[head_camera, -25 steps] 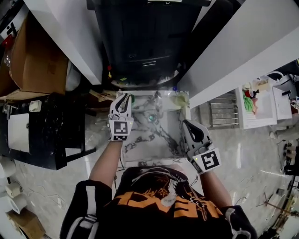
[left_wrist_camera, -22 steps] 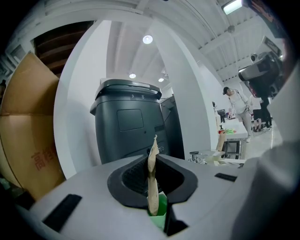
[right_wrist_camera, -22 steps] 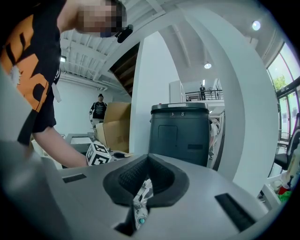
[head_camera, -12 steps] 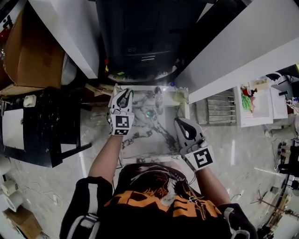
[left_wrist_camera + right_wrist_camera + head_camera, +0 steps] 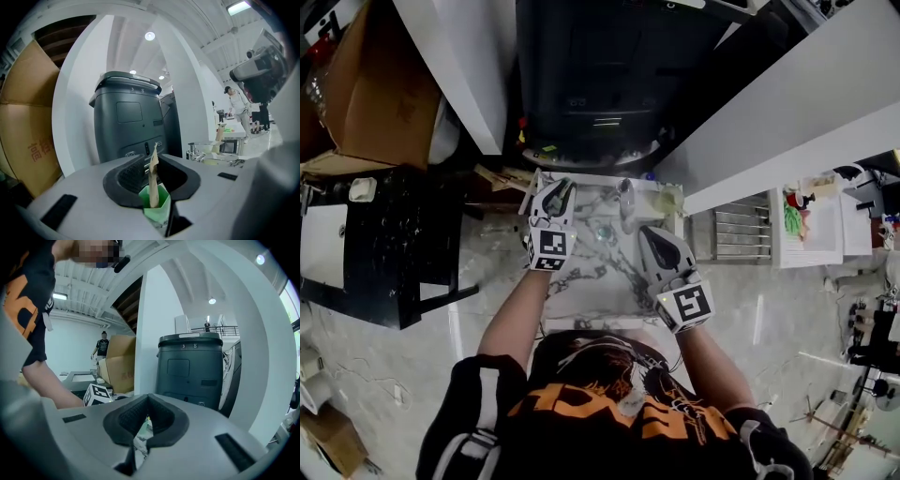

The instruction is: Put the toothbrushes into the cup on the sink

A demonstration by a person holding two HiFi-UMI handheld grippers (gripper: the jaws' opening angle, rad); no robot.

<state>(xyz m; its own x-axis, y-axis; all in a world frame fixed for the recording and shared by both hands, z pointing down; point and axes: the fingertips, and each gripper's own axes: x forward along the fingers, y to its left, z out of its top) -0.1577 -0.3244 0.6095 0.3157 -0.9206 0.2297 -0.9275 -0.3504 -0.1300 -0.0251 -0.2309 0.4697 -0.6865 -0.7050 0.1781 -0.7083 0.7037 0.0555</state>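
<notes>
A tan toothbrush (image 5: pixel 153 180) stands upright in the green cup (image 5: pixel 158 208), at the back left corner of the marble sink (image 5: pixel 581 281). My left gripper (image 5: pixel 158 164) hangs right over the cup. Its jaws are opening, with the brush head in the gap and apart from the pads. In the head view that left gripper (image 5: pixel 560 186) covers the cup. My right gripper (image 5: pixel 645 231) hovers over the basin's right half, shut and empty; its own view of the right gripper (image 5: pixel 147 399) shows only marble below. A second tan brush (image 5: pixel 219 136) stands by the faucet (image 5: pixel 196 152).
The faucet (image 5: pixel 625 195) and a pale cup (image 5: pixel 666 197) stand along the sink's back rim, the drain (image 5: pixel 602 232) between the grippers. A dark grey machine (image 5: pixel 591 84) rises behind. A cardboard box (image 5: pixel 375 94) and a black stand (image 5: pixel 384 253) are on the left, a metal rack (image 5: pixel 741 234) on the right.
My right gripper has moved forward and left over the basin, toward the faucet. The left gripper stays at the back left corner over the cup.
</notes>
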